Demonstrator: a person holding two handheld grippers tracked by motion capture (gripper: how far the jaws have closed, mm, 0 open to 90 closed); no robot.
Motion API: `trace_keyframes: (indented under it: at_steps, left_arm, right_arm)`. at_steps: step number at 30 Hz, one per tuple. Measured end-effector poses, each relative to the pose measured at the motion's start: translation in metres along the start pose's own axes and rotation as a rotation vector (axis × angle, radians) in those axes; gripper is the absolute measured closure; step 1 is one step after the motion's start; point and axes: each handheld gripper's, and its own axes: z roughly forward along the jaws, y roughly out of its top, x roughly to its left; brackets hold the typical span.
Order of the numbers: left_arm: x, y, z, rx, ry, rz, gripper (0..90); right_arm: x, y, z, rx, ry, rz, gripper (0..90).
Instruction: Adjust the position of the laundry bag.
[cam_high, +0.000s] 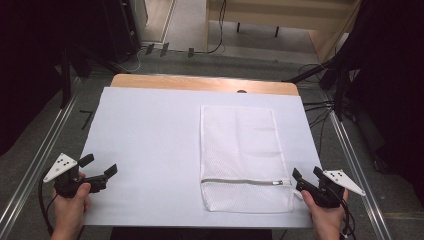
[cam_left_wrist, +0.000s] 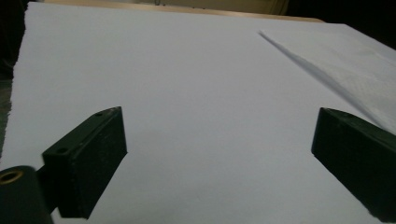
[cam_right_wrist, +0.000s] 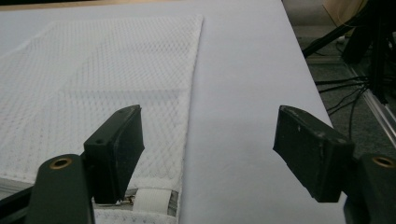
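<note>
Desk (cam_high: 150, 81): wooden top, far edge showing as a tan strip; the rest is lying under a large white sheet (cam_high: 150, 140) that is spreading almost edge to edge.

White mesh bag (cam_high: 242, 155): lying flat on the sheet, right of centre, long side running away from the person. Zipper (cam_high: 245, 182) is crossing it near the close end, with the pull sitting at the right end. In the right gripper view the bag (cam_right_wrist: 93, 93) is taking up the left half, its right edge running between the jaws toward the far side.

Left gripper (cam_high: 99, 167): a hand is holding it at the near left corner of the sheet, well apart from the bag. Jaws are standing wide apart with nothing between them. In the left gripper view (cam_left_wrist: 219, 140) bare sheet is lying between the jaws, and the bag's edge is showing far off at upper right.

Right gripper (cam_high: 306, 174): a hand is holding it just beside the bag's near right corner, close to the zipper pull. Jaws are standing apart, gripping nothing. In the right gripper view (cam_right_wrist: 208, 140) the left jaw is hovering over the mesh, the right jaw over bare sheet.
</note>
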Motion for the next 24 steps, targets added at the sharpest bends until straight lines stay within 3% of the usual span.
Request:
trace_keyframes:
  at_steps: [3, 6, 7, 10, 13, 15, 17, 19, 22, 24]
  left_arm:
    - [-0.007, 0.001, 0.007, 0.032, 0.019, -0.001, 12.6]
    - [-0.013, 0.001, 0.013, 0.046, 0.015, 0.007, 15.4]
    - [-0.022, 0.002, 0.019, 0.043, 0.008, 0.008, 17.5]
    - [-0.031, 0.004, 0.026, 0.044, 0.001, 0.009, 20.6]
    - [-0.049, 0.008, 0.040, 0.052, 0.004, 0.034, 23.8]
    - [-0.061, 0.011, 0.055, 0.095, -0.038, 0.022, 23.8]
    - [-0.076, 0.012, 0.070, 0.136, -0.051, 0.051, 23.3]
    - [-0.092, 0.012, 0.082, 0.122, -0.060, 0.081, 29.3]
    - [-0.116, 0.016, 0.106, 0.147, -0.135, 0.075, 37.2]
    - [-0.127, 0.019, 0.119, 0.168, -0.152, 0.077, 41.3]
  right_arm:
    - [0.000, -0.001, -0.001, -0.022, 0.034, 0.005, 35.2]
    - [0.003, -0.002, -0.001, -0.023, 0.020, -0.021, 35.7]
    - [0.006, -0.002, 0.000, -0.019, 0.019, -0.033, 36.6]
    - [0.007, -0.002, 0.000, -0.019, 0.038, -0.027, 37.4]
    - [0.007, -0.001, 0.002, -0.008, 0.096, 0.004, 40.5]
    - [0.008, -0.002, 0.002, -0.013, 0.107, 0.003, 42.5]
    - [0.010, -0.002, 0.002, -0.008, 0.104, -0.003, 44.4]
    - [0.014, -0.003, 0.002, -0.009, 0.091, -0.023, 46.1]
    - [0.015, -0.002, 0.004, -0.011, 0.106, -0.032, 46.8]
    - [0.015, -0.003, 0.005, -0.002, 0.108, -0.022, 49.9]
